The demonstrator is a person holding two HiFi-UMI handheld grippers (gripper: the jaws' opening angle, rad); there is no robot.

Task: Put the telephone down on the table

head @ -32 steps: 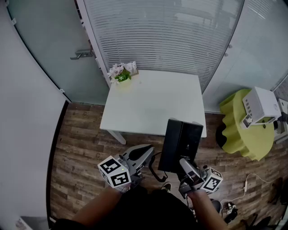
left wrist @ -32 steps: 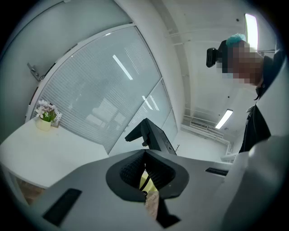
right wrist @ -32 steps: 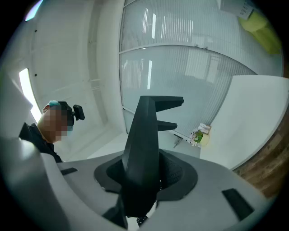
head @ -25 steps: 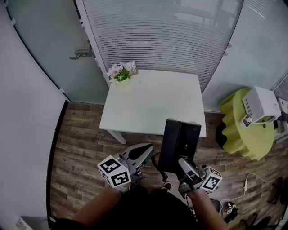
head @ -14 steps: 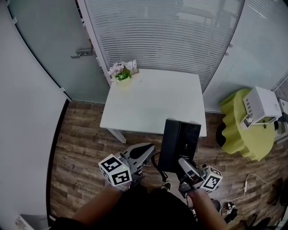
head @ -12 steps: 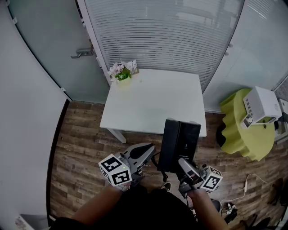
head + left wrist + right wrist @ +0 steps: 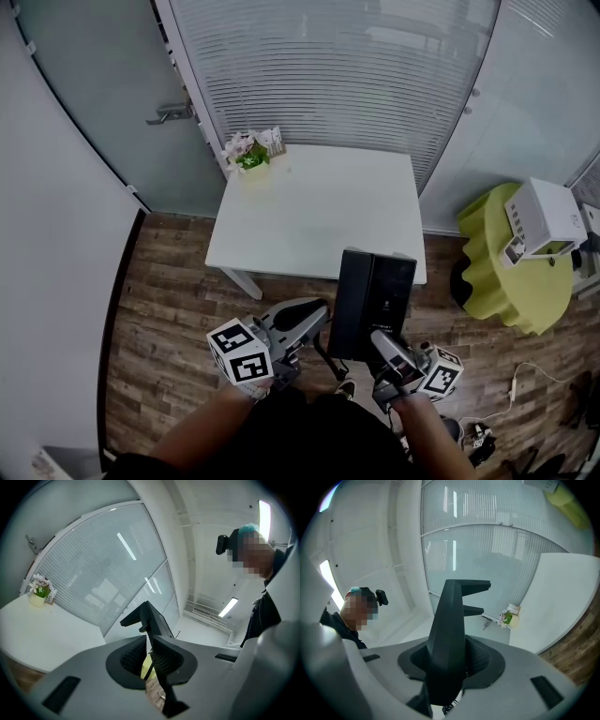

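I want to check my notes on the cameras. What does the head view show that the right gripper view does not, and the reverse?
Only the head view shows the left tool and its marker cube. Only the right gripper view shows the camera on the person's head. Both show the black telephone clamped in the right tool, the white table and the flower pot.

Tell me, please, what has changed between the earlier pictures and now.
The left claw, shut, has edged slightly toward the telephone. Nothing was taken hold of or let go. The right claw still grips the telephone upright near the table, where it is not yet set down.
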